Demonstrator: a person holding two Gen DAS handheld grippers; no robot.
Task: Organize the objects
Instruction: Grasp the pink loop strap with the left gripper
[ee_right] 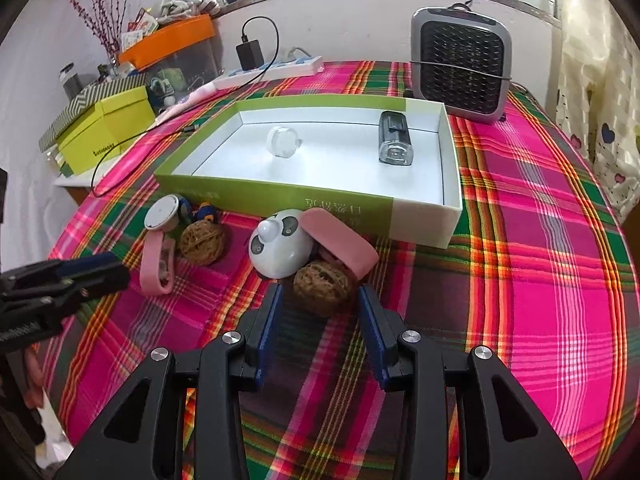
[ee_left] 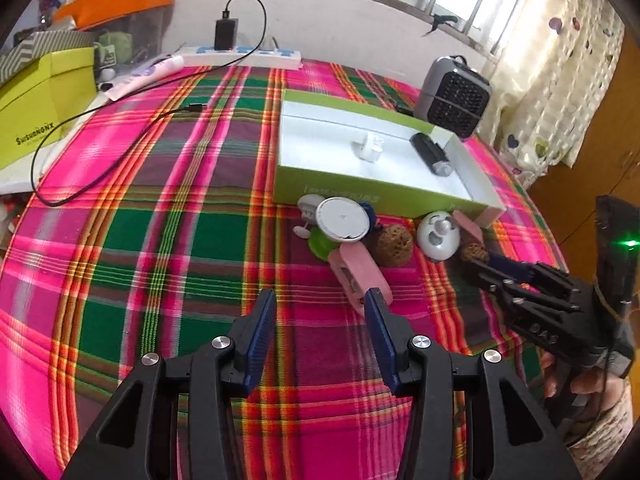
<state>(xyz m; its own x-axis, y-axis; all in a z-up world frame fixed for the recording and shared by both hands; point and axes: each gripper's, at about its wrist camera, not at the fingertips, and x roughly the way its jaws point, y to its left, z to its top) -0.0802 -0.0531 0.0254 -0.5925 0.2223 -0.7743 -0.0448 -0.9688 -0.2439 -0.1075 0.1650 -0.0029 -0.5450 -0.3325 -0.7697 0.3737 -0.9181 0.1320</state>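
Two hand-held grippers hover over a plaid tablecloth [ee_right: 540,240], near a heap of small things waiting to be sorted. Nearest, the right gripper [ee_right: 320,312] has its blue jaws apart on either side of a walnut [ee_right: 322,286] — close to it, though no pad can be seen pressing. The left gripper [ee_left: 322,306] stands released with bare cloth between its fingers, a pink clip [ee_left: 360,276] just beyond its right fingertip. Behind the walnut sit a panda-faced gadget [ee_right: 280,246], a pink case [ee_right: 340,240], a second walnut [ee_right: 202,242] and a white round disc [ee_right: 162,211]. Farther back lies an open green-and-white box [ee_right: 280,196] holding a clear round object [ee_right: 282,142] and a black cylinder [ee_right: 394,138] — well apart. A grey heater [ee_right: 462,64] stands beyond.
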